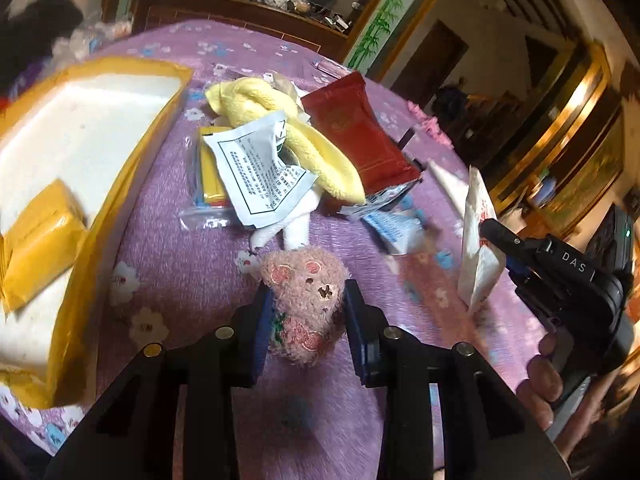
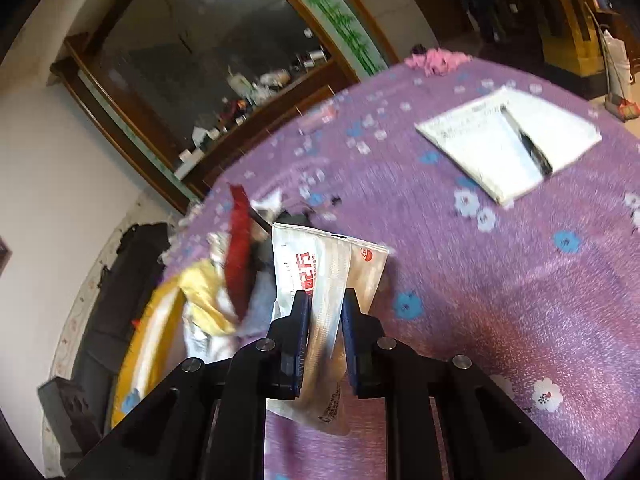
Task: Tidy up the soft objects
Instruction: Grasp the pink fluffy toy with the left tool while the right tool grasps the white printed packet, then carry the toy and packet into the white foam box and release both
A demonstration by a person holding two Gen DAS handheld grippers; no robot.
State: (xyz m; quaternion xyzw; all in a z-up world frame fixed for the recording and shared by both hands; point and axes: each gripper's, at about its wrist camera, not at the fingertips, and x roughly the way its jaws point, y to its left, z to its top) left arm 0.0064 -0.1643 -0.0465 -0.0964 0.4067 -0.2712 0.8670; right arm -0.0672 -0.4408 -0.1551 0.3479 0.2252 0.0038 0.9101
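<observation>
My left gripper [image 1: 306,286] is shut on a small pink plush bear [image 1: 306,304] just above the purple flowered cloth [image 1: 180,248]. Beyond it lies a pile: a yellow plush cloth [image 1: 280,128], a red packet [image 1: 356,132], a white printed packet [image 1: 260,168] and a white soft toy's legs [image 1: 292,228]. My right gripper [image 2: 325,300] is shut on a white packet with red print [image 2: 320,276], held upright above the cloth. That packet [image 1: 478,248] and the right gripper [image 1: 496,232] also show in the left wrist view at the right.
A yellow-rimmed white tray [image 1: 132,168] holding a yellow packet [image 1: 36,240] lies at the left. A white booklet [image 2: 508,140] lies on the cloth at the far right. A wooden-framed mirror [image 2: 192,72] and a cluttered shelf stand behind the table.
</observation>
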